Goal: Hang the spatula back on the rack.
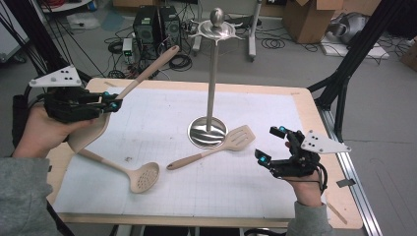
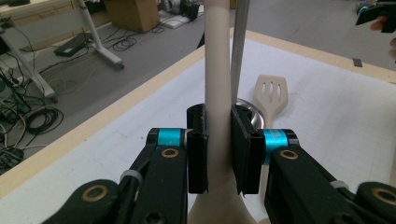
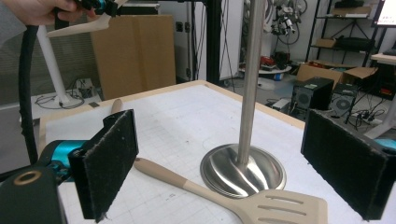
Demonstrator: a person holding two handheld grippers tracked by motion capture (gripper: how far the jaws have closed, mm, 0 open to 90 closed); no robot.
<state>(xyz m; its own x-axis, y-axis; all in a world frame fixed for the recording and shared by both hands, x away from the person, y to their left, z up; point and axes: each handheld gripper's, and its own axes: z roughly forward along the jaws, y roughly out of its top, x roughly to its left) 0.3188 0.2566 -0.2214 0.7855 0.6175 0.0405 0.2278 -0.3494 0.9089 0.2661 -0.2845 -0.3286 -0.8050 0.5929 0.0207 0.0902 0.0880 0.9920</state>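
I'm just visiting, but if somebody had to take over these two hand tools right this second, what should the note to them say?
Left gripper: fingers shut on the handle of a beige spoon, held above the table's left edge, handle pointing toward the top of the steel stand.
Right gripper: open, holding nothing, beside the slotted turner.
On the mat: turner with its head against the stand's base; skimmer lying at front left.
Done: spoon picked up. No utensil hangs on the stand.
Left: probably hang the spoon on a hook at the top, then the turner and the skimmer.
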